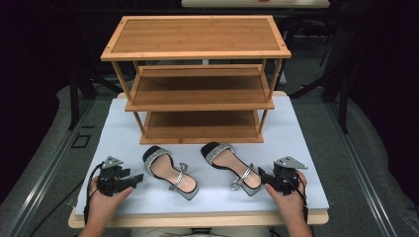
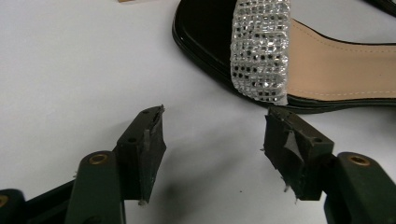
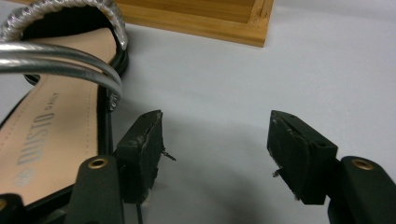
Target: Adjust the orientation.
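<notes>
Two black sandals with silver rhinestone straps lie on the white table top in front of a wooden shoe rack [image 1: 197,74]. The left sandal [image 1: 170,172] is just right of my left gripper [image 1: 133,180], which stands open and empty. In the left gripper view its gripper [image 2: 212,140] has the sandal's toe strap [image 2: 260,51] just beyond the jaws. The right sandal [image 1: 232,167] lies left of my right gripper [image 1: 264,177], also open. In the right gripper view the gripper [image 3: 215,140] rests beside that sandal's heel strap [image 3: 60,60], with bare table between the jaws.
The bamboo rack has three shelves, all bare, and its base [image 3: 196,18] stands close behind the sandals. The white board [image 1: 306,148] ends at a wooden table edge near the person's hands. Dark floor and metal rails surround the table.
</notes>
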The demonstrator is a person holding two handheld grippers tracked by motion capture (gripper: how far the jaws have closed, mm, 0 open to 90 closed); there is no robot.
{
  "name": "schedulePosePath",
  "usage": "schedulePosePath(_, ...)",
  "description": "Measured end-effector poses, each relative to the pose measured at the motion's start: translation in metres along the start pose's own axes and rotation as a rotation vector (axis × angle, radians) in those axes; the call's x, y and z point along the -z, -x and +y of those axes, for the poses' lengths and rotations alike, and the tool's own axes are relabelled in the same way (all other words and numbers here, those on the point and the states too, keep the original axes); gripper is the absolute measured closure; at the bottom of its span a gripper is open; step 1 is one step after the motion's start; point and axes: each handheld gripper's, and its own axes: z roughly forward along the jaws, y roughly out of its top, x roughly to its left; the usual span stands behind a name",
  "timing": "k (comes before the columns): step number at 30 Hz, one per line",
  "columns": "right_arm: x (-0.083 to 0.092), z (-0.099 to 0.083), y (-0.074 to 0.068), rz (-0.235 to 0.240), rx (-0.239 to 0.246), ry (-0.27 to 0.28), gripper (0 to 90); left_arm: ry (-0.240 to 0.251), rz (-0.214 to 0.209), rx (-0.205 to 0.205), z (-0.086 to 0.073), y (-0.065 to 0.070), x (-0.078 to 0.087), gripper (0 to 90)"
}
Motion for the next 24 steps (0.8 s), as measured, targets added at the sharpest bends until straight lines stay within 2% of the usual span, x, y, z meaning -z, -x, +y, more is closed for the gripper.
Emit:
schedulePosePath(6, 0.004, -0.001, 0.006, 0.006, -0.041, -0.002, 38.6, -0.01, -0.011, 0.008, 0.0, 0.004, 0.002, 41.9)
schedulePosePath(14, 0.005, -0.001, 0.007, 0.002, -0.05, 0.008, 39.7, -0.002, -0.028, 0.0, 0.004, 0.011, 0.007, 46.5)
schedulePosePath(15, 0.005, -0.001, 0.007, 0.005, -0.055, 0.008, 40.0, -0.001, -0.047, -0.003, 0.006, 0.016, 0.008, 47.0)
schedulePosePath(18, 0.006, 0.0, 0.008, 0.0, -0.056, 0.01, 40.2, 0.009, -0.062, -0.015, 0.008, 0.022, 0.011, 47.7)
schedulePosePath(19, 0.007, 0.0, 0.008, 0.0, -0.059, 0.013, 40.2, 0.015, -0.067, -0.038, 0.01, 0.028, 0.013, 48.1)
schedulePosePath(21, 0.007, 0.0, 0.009, 0.001, -0.061, 0.013, 40.3, 0.02, -0.071, -0.041, 0.011, 0.031, 0.014, 48.4)
schedulePosePath(22, 0.007, -0.001, 0.009, 0.002, -0.069, 0.011, 40.4, 0.02, -0.08, -0.059, 0.013, 0.037, 0.013, 48.8)
schedulePosePath(24, 0.007, -0.001, 0.01, 0.018, -0.073, 0.011, 40.4, 0.017, -0.08, -0.072, 0.015, 0.039, 0.011, 48.9)
